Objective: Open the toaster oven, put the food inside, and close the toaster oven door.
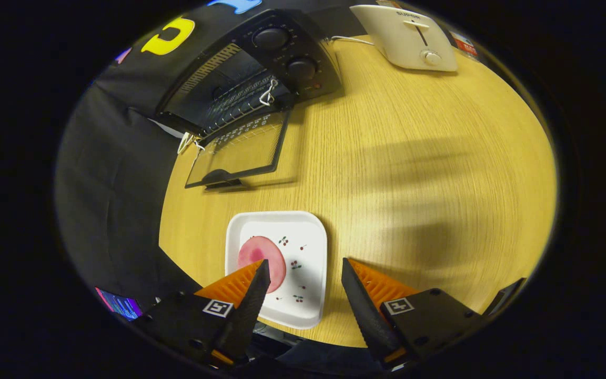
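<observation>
Fingers (305, 276) spread wide, holding nothing, above the white plate (313, 310). Pink food slice (258, 252) on the plate looks thin, soft, likely slippery; pinch its edge. Toaster oven (250, 79) beyond the plate, door (240, 152) down.

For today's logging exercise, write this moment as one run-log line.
gripper: open, above white square plate | round pink food slice: on plate | black toaster oven: glass door open | next: likely grasp food

The table (387, 158) is pale wood-grain, matt. The toaster oven (250, 79) has a glossy glass door (240, 152) and metal wire rack (240, 105). The plate (308, 231) looks smooth and glossy.
</observation>
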`<state>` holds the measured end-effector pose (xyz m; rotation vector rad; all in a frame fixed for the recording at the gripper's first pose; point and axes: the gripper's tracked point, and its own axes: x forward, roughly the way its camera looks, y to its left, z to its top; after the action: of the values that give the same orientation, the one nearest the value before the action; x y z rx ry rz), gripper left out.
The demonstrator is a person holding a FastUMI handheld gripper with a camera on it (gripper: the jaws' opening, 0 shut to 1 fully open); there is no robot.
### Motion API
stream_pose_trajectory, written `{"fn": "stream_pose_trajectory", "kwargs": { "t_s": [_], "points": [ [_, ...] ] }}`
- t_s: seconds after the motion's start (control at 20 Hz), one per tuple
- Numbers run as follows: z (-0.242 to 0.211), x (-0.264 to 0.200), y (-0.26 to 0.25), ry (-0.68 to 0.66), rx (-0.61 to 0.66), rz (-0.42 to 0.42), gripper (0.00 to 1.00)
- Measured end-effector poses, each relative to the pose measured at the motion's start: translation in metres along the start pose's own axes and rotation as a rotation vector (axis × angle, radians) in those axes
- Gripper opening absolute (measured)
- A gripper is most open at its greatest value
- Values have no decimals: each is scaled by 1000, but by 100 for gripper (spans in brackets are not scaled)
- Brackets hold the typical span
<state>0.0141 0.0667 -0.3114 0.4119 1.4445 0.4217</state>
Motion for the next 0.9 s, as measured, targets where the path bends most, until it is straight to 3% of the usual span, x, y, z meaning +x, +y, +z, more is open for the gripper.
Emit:
{"fn": "stream_pose_trajectory", "kwargs": {
  "t_s": [0.25, 0.3, 0.4, 0.45, 0.65, 0.75, 0.9],
  "points": [
    [-3, 5, 1, 73, 22, 10, 81],
    [-3, 7, -5, 81, 14, -14, 76],
    [-9, 9, -5, 102, 19, -15, 41],
    [-11, 11, -4, 118, 18, -13, 36],
    [-17, 15, -7, 144, 9, -55, 36],
    [-16, 15, -6, 139, 36, -52, 7],
    [-17, 16, -4, 136, 27, -35, 2]
  ]
}}
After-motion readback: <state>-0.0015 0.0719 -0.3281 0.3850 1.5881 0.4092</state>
